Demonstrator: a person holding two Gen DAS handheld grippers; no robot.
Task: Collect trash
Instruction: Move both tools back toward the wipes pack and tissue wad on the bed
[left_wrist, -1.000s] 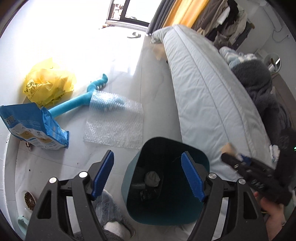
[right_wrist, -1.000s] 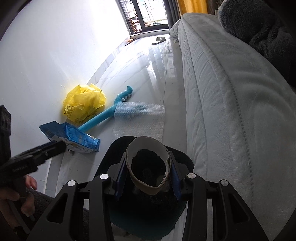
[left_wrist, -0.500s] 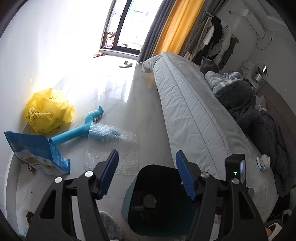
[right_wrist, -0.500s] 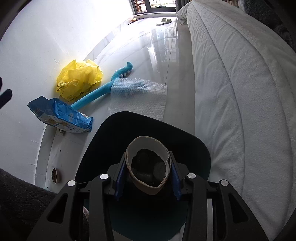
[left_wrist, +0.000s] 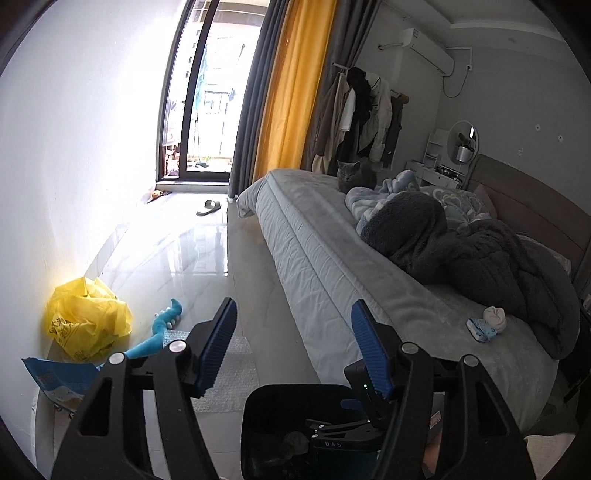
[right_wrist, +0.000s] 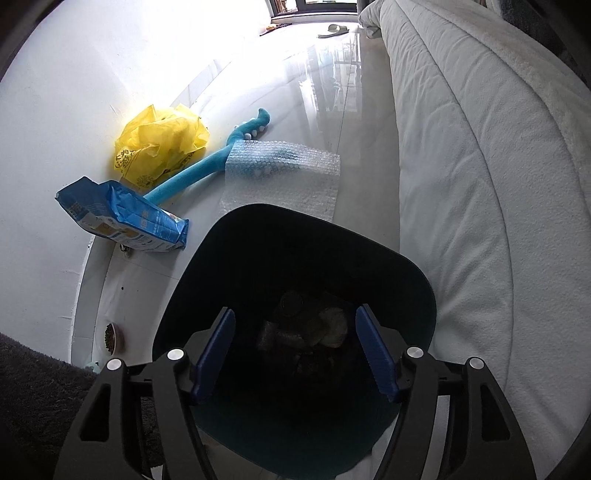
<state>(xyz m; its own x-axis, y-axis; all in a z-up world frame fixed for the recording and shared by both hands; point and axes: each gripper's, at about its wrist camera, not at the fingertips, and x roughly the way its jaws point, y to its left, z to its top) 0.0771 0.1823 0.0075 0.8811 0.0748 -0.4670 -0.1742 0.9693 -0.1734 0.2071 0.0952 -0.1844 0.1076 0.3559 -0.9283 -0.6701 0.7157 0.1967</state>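
While my right tongs (right_wrist: 295, 354) have just been opening, empty, over the bin (right_wrist: 399, 269) | left tongs (left_wrist: 291, 347) open, empty | risk: bubble wrap (right_wrist: 284, 177) slips from grip, drags blue toy (right_wrist: 207, 166).

The right gripper (right_wrist: 294, 349) jaws have just been opening, nothing between them now; the cardboard ring (right_wrist: 332, 326) is lying inside the bin (right_wrist: 229, 258). The left gripper (left_wrist: 291, 347) is rising, viewing the bed (left_wrist: 332, 258).

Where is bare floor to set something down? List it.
Free: the glossy floor between the wall and the bed, beyond the bubble wrap. Crowded: by the wall, with the yellow bag, blue pouch, blue toy and bin.
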